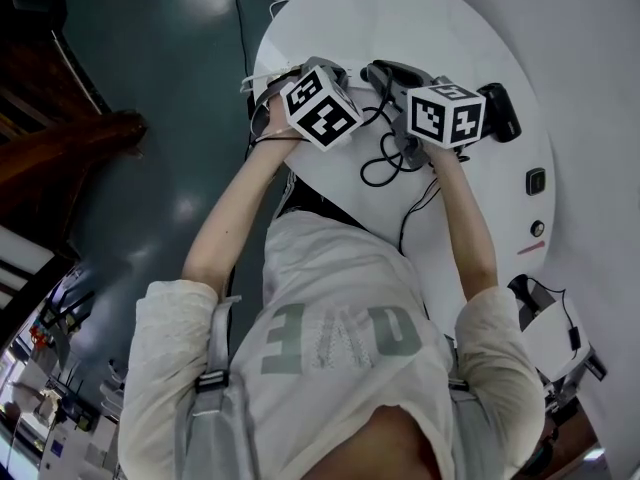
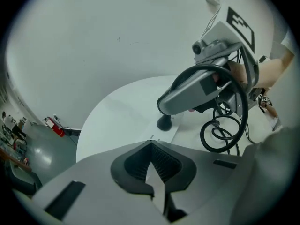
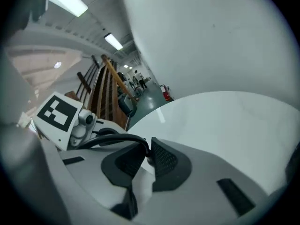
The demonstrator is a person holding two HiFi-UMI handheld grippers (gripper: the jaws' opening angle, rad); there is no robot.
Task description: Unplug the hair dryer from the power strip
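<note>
My left gripper (image 2: 152,144) is shut on the near end of a flat white power strip (image 2: 161,134) that lies on the round white table (image 2: 117,111). A black plug (image 2: 164,122) stands at the strip's far end; I cannot tell whether its pins are seated. My right gripper (image 3: 146,146) is shut on the black cord (image 3: 110,139) just behind that plug. The cord's slack lies coiled (image 2: 220,132) on the table. In the head view the black hair dryer (image 1: 500,111) rests beyond the right gripper's marker cube (image 1: 447,113), and the left cube (image 1: 320,105) sits close beside it.
The table's curved edge (image 1: 262,63) runs just left of the left gripper, above a dark floor. A white wall (image 2: 117,36) rises behind the table. A small black item (image 1: 536,181) and a round knob (image 1: 538,228) lie at the right. A red extinguisher (image 2: 55,125) stands far off.
</note>
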